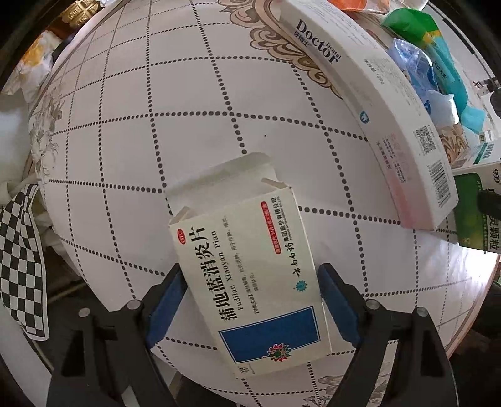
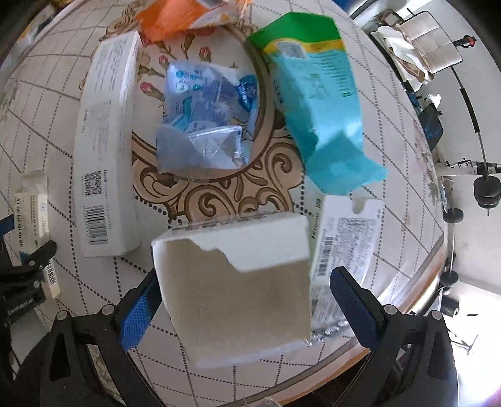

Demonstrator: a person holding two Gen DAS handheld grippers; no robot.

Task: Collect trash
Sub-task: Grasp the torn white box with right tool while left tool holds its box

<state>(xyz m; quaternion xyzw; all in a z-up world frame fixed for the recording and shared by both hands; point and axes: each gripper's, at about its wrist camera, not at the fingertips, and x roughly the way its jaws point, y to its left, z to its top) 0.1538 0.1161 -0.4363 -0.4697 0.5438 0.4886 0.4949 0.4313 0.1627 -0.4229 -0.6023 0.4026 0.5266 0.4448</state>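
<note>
In the left wrist view my left gripper [image 1: 250, 281] straddles a white and blue medicine box [image 1: 250, 281] with open end flaps; both blue pads touch its sides. It shows at the left edge of the right wrist view [image 2: 33, 216]. In the right wrist view my right gripper [image 2: 241, 288] holds a white box with a torn brown face [image 2: 238, 288]; the left pad touches it, a small gap shows at the right pad. Other trash lies on the round table [image 2: 203, 200]: a long white toothpaste box [image 2: 106, 147], a crumpled clear-blue wrapper [image 2: 206, 119], a green-teal packet [image 2: 316, 100], an orange bag [image 2: 181, 15].
A flat white printed box [image 2: 344, 241] lies right of my right gripper near the table edge. A green box [image 1: 472, 213] shows at the right of the left wrist view. A checkered cloth [image 1: 22, 269] hangs off the left. A chair [image 2: 422, 50] stands beyond the table.
</note>
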